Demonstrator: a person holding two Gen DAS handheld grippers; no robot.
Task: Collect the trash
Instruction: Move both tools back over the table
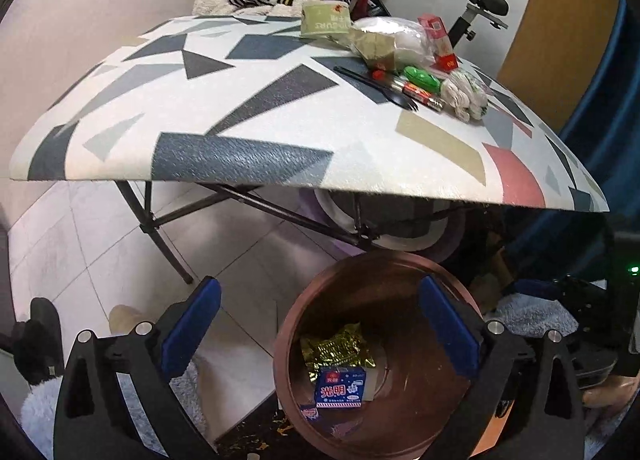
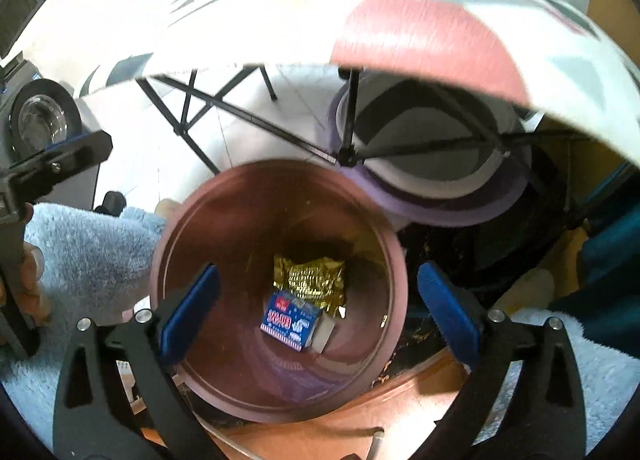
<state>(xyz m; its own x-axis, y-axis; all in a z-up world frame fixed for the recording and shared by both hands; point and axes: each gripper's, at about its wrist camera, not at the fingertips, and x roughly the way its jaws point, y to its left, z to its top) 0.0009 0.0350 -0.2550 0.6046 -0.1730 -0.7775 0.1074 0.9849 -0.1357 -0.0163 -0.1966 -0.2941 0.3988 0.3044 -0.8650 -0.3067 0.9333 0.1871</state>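
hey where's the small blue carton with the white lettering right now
The small blue carton lies at the bottom of the round brown plastic bin, just in front of a crumpled gold foil wrapper; in the right wrist view it sits between the open right gripper fingers.

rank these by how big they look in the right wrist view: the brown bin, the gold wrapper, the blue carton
1. brown bin, by far the largest; the other two lie at its bottom.
2. gold wrapper and blue carton look about alike in size; the carton overlaps the wrapper's lower edge, so I won't rank them.
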